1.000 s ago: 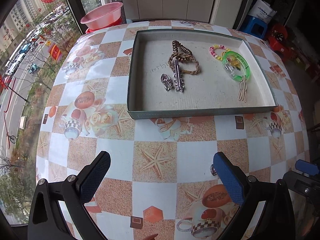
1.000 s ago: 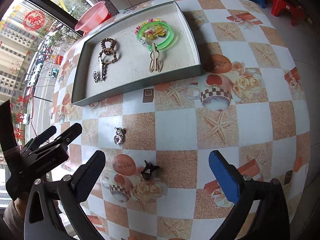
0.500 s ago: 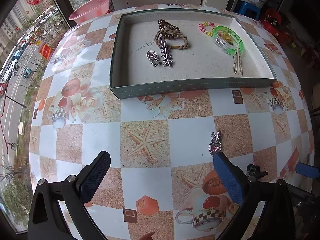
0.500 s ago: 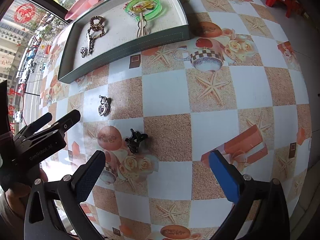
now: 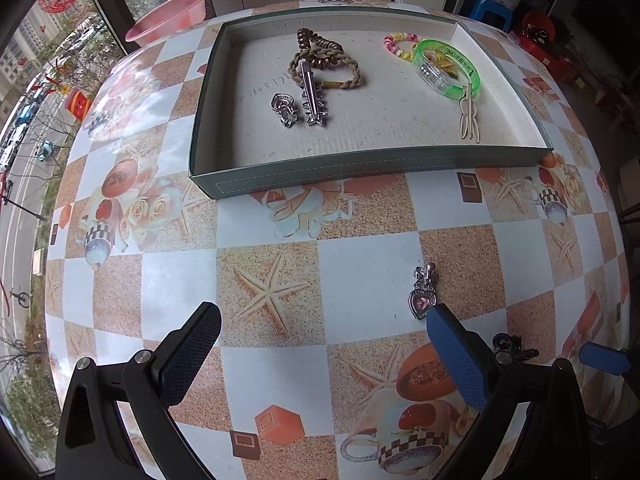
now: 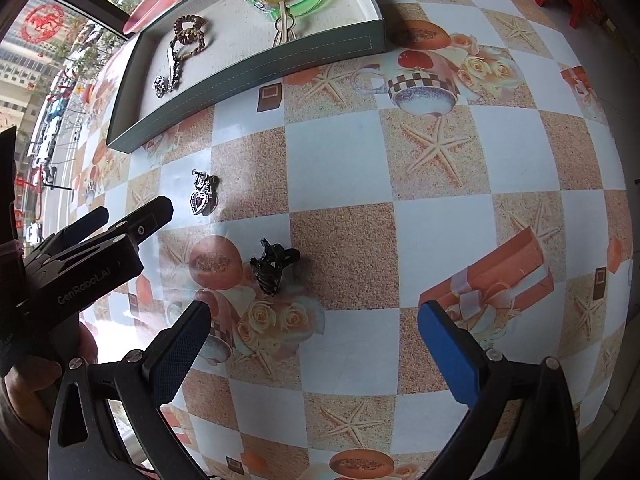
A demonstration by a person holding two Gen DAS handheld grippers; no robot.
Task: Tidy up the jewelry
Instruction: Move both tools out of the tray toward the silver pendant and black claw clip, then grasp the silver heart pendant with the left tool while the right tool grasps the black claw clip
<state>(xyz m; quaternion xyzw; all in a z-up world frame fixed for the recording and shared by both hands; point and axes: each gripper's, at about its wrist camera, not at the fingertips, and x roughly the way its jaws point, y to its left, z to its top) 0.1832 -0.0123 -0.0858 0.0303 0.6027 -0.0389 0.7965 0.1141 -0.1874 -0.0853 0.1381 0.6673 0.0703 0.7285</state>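
While both grippers hover with jaws spread wide, empty: left gripper (image 5: 322,350) low over tabletop (image 5: 360,288), heart pendant (image 5: 421,294) just beside its right fingertip (image 5: 444,322). Right gripper (image 6: 312,336) above black claw clip (image 6: 273,264), not touching. Tray (image 5: 360,170) farther back holds braided bracelets (image 5: 324,66), green bangle (image 5: 448,68), silver pieces.

Black gripper (image 6: 308,344) frame, blue finger pads (image 6: 446,354), silver screws
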